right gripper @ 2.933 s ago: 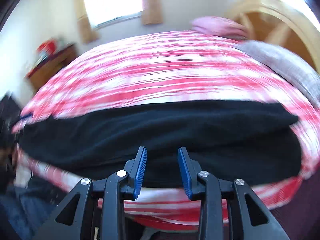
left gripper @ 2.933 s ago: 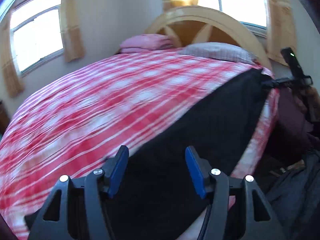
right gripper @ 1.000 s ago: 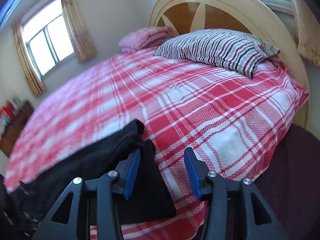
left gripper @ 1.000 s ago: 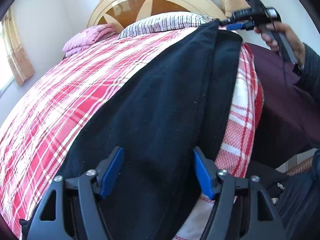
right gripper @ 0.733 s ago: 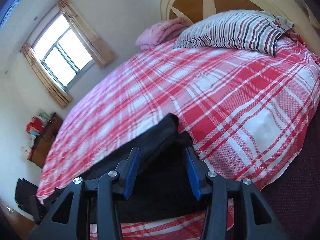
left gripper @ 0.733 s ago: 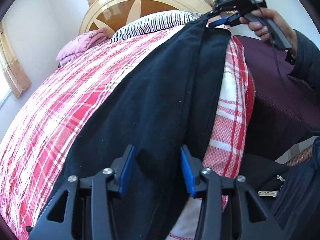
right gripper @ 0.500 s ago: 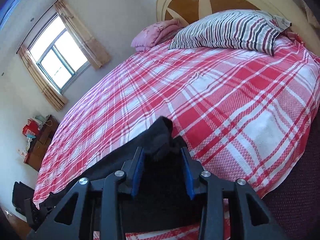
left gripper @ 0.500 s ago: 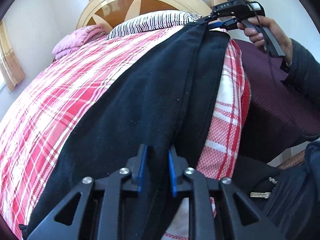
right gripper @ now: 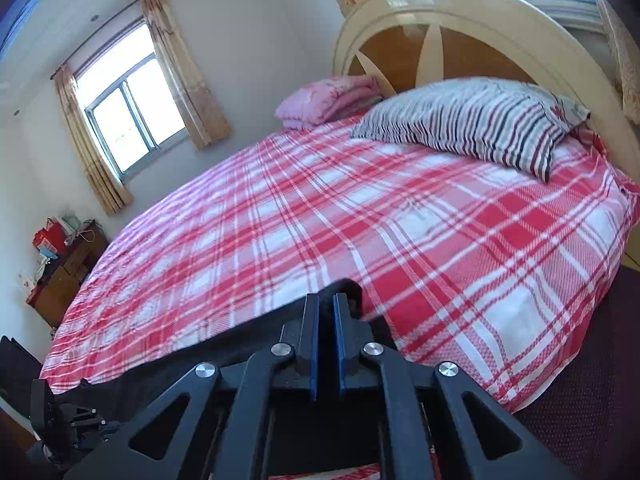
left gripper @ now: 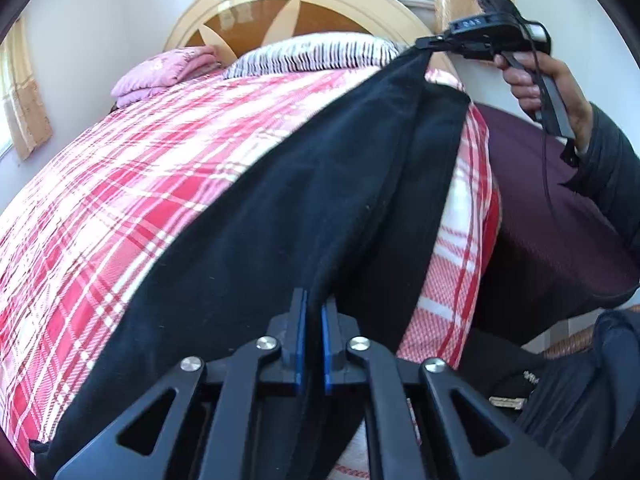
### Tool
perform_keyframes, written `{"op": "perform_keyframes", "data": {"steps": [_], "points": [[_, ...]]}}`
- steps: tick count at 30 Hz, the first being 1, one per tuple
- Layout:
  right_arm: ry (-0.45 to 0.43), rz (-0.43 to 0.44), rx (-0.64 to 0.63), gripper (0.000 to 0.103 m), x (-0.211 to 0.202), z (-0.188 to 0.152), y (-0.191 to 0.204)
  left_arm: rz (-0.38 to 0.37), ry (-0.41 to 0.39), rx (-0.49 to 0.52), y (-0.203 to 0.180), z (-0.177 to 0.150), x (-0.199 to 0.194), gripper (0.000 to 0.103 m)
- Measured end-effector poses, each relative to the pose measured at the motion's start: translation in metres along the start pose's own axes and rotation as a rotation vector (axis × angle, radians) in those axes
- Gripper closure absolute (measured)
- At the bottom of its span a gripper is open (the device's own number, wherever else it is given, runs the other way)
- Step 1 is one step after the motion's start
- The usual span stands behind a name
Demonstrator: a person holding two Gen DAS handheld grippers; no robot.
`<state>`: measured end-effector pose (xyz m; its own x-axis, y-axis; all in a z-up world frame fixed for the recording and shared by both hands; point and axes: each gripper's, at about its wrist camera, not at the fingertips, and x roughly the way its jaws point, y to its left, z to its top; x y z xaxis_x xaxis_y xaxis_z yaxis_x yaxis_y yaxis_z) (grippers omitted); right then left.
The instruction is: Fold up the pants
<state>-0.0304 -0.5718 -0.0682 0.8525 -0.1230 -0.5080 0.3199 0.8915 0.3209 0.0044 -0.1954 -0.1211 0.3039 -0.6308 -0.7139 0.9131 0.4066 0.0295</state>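
Pants (left gripper: 304,184) lie lengthwise along the near edge of the bed (left gripper: 132,184). My left gripper (left gripper: 313,312) has just pinched one end, right gripper (right gripper: 326,312) the other. Next, I judge: lift together, fold across.

Bright daylight from windows (right gripper: 132,120), glare at panes; strong fisheye edge bending, slight blur.

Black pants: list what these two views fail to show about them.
- Left wrist: the near end of the black pants runs under the left gripper and off the frame.
- Right wrist: the right gripper covers the pinched cloth; which end is unclear.
- Waistband, pockets: indistinguishable in dark fabric.
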Motion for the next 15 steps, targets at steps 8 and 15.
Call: {"op": "perform_keyframes", "data": {"steps": [8,15], "points": [[-0.069,0.021,-0.054,0.097,-0.046,-0.001,0.018,-0.067,-0.065,-0.066,0.016,0.0,-0.029,0.096],[0.062,-0.016,0.054,0.097,-0.034,-0.05,-0.034,-0.09,0.031,0.046,-0.018,-0.021,-0.002,0.096]]}}
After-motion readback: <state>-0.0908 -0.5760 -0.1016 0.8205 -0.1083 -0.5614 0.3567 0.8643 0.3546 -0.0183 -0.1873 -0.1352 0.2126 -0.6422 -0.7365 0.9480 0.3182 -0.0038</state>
